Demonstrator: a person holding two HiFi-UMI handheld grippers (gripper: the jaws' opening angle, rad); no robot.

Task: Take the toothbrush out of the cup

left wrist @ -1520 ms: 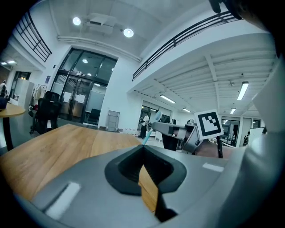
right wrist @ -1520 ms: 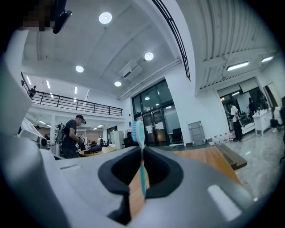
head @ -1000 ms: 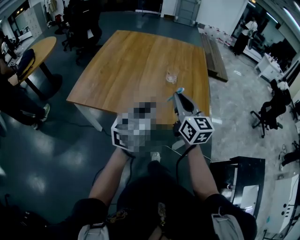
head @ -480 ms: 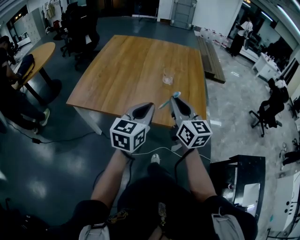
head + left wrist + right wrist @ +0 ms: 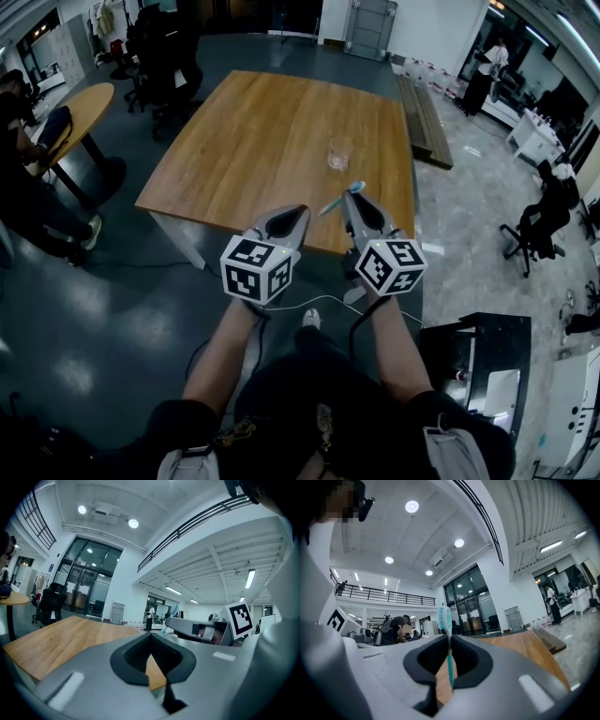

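A clear empty cup point(image 5: 339, 155) stands on the wooden table point(image 5: 253, 141), towards its right side. My right gripper point(image 5: 352, 195) hovers over the table's near edge, short of the cup, and is shut on a teal toothbrush point(image 5: 337, 200). In the right gripper view the toothbrush point(image 5: 449, 658) stands upright between the pads of the right gripper point(image 5: 450, 637), its bristle head above the jaws. My left gripper point(image 5: 296, 214) is beside it at the left. The left gripper point(image 5: 150, 637) has its jaws together with nothing in them.
The table's near edge point(image 5: 281, 246) lies just under both grippers. A round wooden table point(image 5: 80, 103) and office chairs point(image 5: 159, 56) stand at the left. A wooden bench point(image 5: 427, 117) runs along the table's right side. People stand far off.
My right gripper has drawn back a little from the cup with the toothbrush in it. The left gripper has kept still.
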